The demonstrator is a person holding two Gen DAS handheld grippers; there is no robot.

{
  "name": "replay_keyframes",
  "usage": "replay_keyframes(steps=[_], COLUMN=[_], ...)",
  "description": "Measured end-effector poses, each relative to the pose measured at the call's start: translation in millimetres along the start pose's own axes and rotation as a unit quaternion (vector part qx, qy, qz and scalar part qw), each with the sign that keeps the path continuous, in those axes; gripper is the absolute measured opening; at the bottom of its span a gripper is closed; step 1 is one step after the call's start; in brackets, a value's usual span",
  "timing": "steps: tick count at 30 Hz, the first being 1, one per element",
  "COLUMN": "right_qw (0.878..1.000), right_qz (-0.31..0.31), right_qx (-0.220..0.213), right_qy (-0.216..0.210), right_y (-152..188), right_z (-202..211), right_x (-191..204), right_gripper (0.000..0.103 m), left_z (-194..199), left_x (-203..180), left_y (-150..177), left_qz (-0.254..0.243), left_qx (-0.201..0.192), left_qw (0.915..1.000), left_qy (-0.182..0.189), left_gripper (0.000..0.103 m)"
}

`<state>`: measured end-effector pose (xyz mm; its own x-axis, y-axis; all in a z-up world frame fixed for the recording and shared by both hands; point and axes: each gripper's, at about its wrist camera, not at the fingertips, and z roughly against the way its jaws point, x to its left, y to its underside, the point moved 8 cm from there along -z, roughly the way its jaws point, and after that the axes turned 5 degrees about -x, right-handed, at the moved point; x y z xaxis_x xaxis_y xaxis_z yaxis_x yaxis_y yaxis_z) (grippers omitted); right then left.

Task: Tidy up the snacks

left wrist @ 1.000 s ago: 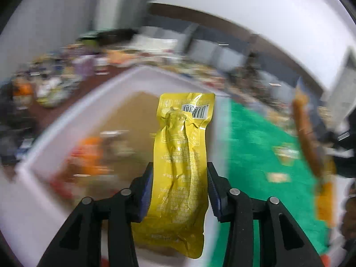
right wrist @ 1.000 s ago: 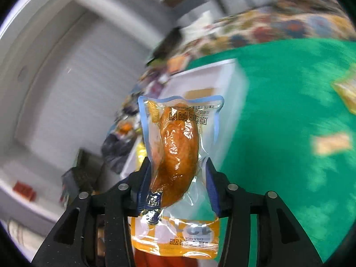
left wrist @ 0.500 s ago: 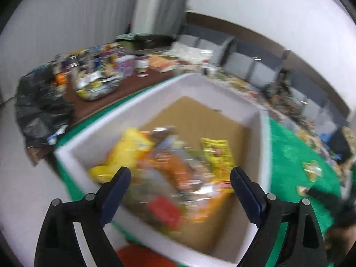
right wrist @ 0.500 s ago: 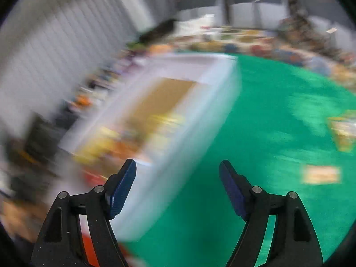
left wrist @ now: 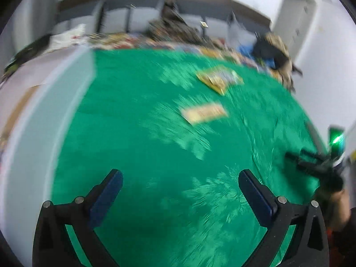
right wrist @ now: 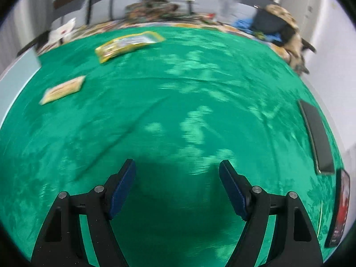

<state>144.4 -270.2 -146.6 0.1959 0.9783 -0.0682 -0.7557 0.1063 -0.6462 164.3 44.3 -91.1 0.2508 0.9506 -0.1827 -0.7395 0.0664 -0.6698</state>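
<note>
Snack packets, two flat ones, lie loose on the green cloth: a pale yellow rectangular sachet and, beyond it, a larger yellow foil pouch, near each other but apart, both blurred. We judge these are next for collection. The white foam-walled box stands at the cloth's left edge, well apart from them; likely the sorting bin, kept beside the work area for short carries.

Left gripper: jaws have just been opening, now spread wide, nothing between them. Right gripper: jaws likewise just opened, spread, empty. We read both as tilted down over bare cloth, readied for a fresh pick.
</note>
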Motion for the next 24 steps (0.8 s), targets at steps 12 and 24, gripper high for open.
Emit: replay_keyframes(steps=[12, 24], right_qw=[1.0, 1.0], right_qz=[-0.025, -0.023], right_qx=[-0.017, -0.017], right_qy=[-0.008, -0.005], right_y=[4.7, 4.7], right_z=[-3.7, -5.5], right_x=[-17.7, -18.5], right_gripper=[0.086, 0.086], left_z=[-88.3, -90.1], left_x=[-13.7, -9.8], left_y=[7.1, 5.8], left_qz=[-0.067, -0.065], left_qx=[0.019, 0.021], left_qw=[0.9964, 0.9963], left_qy=[-0.048, -0.052], left_gripper=[0.103, 0.103])
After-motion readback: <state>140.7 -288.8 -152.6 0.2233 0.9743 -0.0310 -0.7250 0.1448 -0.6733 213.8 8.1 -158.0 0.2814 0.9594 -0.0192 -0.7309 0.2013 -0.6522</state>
